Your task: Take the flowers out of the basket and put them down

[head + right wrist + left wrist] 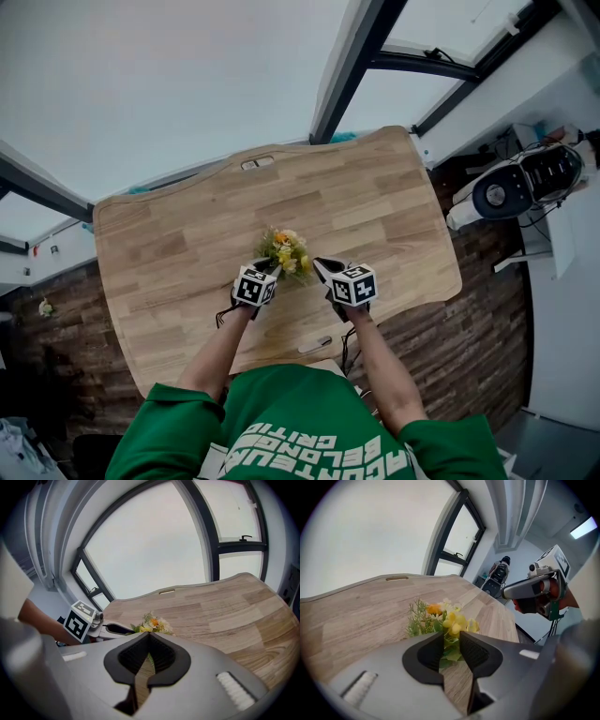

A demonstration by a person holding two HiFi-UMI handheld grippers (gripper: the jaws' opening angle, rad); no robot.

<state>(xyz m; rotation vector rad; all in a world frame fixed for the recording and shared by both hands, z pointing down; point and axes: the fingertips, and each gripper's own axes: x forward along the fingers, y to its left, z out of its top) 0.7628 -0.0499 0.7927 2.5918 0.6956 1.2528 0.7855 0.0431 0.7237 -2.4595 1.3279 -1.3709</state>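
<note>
Left gripper (450, 637) is released, jaws apart around the stems of the flowers (451, 620). Judged light, soft and crushable, these should be gripped gently there. Right gripper (149, 635) is closed, empty.

Lying near the middle of the surface (375, 197), flowers (284, 251); just before them at the left, the left gripper (273, 268), with leaves between its fingers (431, 656); just beside them at the right, the right gripper (320, 263); beyond the surface's far edge, a window frame (352, 66)

green shirt (300, 422), white lettering; grey left hand-held gripper (451, 637) and right hand-held gripper (149, 641), black pads (429, 656), marker cubes (255, 286).
</note>
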